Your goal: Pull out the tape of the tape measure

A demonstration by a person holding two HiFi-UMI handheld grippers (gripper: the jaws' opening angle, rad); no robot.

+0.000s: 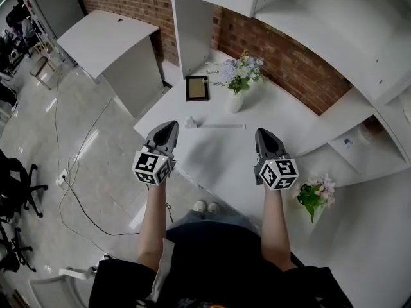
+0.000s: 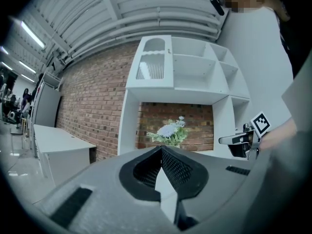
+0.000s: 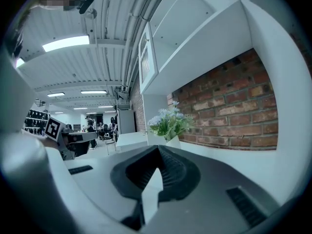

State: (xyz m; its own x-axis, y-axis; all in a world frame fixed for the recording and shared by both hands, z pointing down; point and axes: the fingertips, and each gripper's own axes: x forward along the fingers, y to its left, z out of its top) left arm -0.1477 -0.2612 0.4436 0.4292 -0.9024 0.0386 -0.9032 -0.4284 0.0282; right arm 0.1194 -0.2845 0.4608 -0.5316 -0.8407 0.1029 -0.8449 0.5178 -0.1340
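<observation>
- The tape measure [image 1: 190,122], small and white, lies on the white counter [image 1: 218,162] between the two grippers and beyond their tips.
- A thin pale tape [image 1: 221,126] runs from it to the right, flat on the counter.
- Behind it are a dark picture frame [image 1: 197,88] and a white vase of flowers [image 1: 239,77], both well apart from it, with a brick wall [image 1: 289,63] behind.
- Bare counter lies between the tape measure and both grippers.
- The left gripper [image 1: 169,127] sits at the counter's front left edge, its jaws pressed together on nothing.
- The right gripper [image 1: 264,134] is over the counter, its jaws likewise together and empty.
- White shelving [image 1: 385,140] closes the right side, and the floor [image 1: 77,172] drops away on the left.
</observation>
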